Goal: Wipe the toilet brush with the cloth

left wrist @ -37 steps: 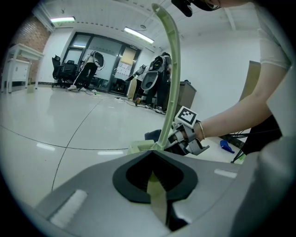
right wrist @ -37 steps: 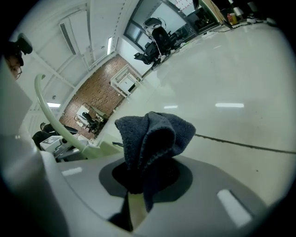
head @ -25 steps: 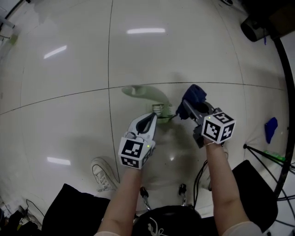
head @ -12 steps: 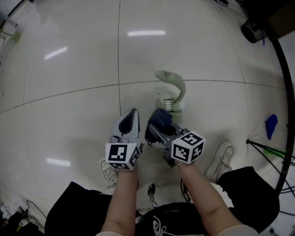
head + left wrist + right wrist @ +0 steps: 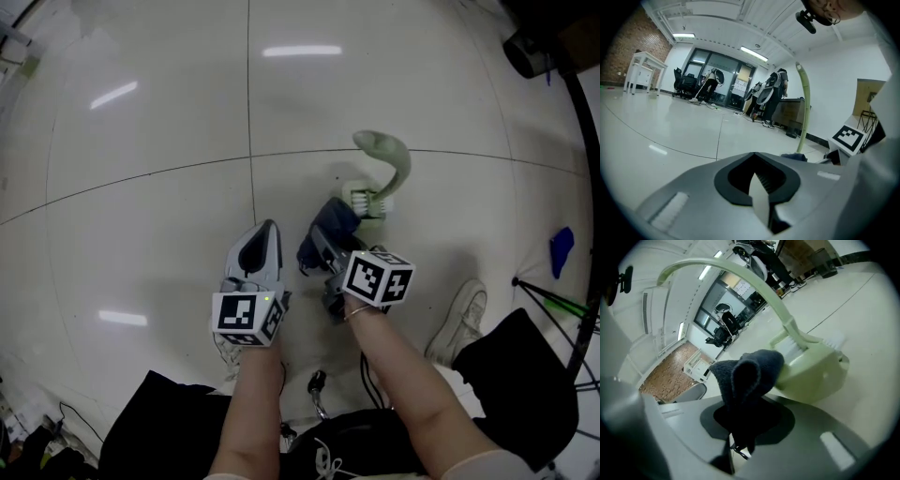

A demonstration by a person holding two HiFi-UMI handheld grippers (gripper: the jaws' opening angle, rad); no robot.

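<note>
Our right tongs [image 5: 322,251] grip the dark blue cloth [image 5: 749,373]. Its bunched end lies just beside the pale green toilet brush [image 5: 373,199], which stands on the floor [image 5: 141,187] directly ahead. Our left tongs [image 5: 265,236] are pressed together and empty, hovering left of the cloth.

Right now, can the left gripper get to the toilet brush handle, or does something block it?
Probably not directly. The right gripper, shut on the cloth, sits between the left gripper and the toilet brush. The left jaws are shut, so it would need to go around and open.
</note>
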